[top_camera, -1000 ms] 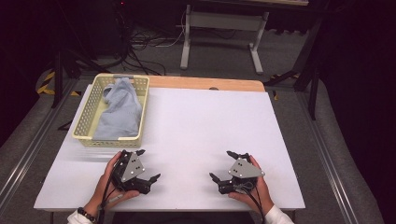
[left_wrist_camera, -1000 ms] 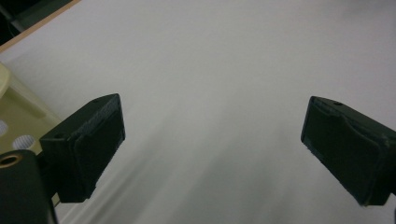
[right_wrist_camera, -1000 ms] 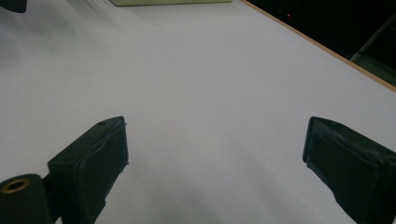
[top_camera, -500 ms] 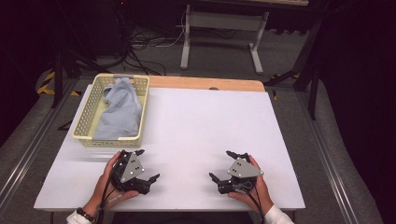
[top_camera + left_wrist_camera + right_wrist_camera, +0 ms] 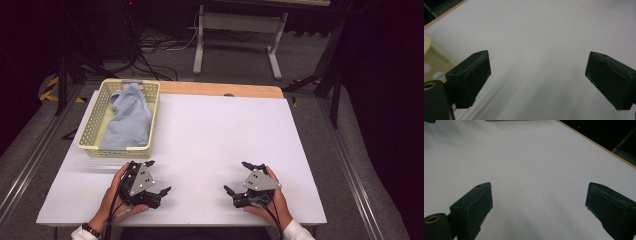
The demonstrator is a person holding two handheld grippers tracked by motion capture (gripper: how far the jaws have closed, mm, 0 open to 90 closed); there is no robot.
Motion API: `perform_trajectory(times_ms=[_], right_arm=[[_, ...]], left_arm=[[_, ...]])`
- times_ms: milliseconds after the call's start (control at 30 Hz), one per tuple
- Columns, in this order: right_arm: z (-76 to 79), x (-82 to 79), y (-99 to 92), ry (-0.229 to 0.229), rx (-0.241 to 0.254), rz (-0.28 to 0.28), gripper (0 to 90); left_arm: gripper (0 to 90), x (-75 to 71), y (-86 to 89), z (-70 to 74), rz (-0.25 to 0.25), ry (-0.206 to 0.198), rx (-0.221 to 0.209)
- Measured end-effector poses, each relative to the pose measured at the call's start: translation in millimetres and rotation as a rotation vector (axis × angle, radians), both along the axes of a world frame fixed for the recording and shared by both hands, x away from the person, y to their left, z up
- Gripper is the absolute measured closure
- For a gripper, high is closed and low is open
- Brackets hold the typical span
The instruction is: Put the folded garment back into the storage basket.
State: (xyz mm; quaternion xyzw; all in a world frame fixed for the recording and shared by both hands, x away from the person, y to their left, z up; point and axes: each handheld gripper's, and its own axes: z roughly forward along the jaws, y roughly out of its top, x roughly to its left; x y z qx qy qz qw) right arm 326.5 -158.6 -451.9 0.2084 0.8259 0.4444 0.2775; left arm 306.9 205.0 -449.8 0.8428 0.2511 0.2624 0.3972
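A pale yellow mesh basket (image 5: 89, 136) stands at the table's left rear, with a light blue cloth (image 5: 128, 120) bundled inside it. My left gripper (image 5: 158, 177) rests on the white table (image 5: 220, 125) near the front edge, just in front of the basket, jaws wide apart and empty. A corner of the basket (image 5: 431, 58) appears behind my left gripper (image 5: 537, 80) in its own view. My right gripper (image 5: 237, 177) lies at the front right, also open with nothing between its jaws. In its own view my right gripper (image 5: 539, 205) faces bare white tabletop.
The table's wooden far edge (image 5: 220, 90) runs behind the white surface. Beyond it stand a metal frame's legs (image 5: 200, 45) and cables on the dark floor. Grey rails (image 5: 350, 165) flank both sides of the table.
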Motion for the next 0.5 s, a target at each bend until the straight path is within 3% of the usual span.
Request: perform_trajectory(times_ms=[500], right_arm=[[-0.4,1.7,-0.9,0.003,0.003,-0.004,7.8]], left_arm=[[7.3,2.4,-1.7,-1.5,-0.008,0.011,0.008]])
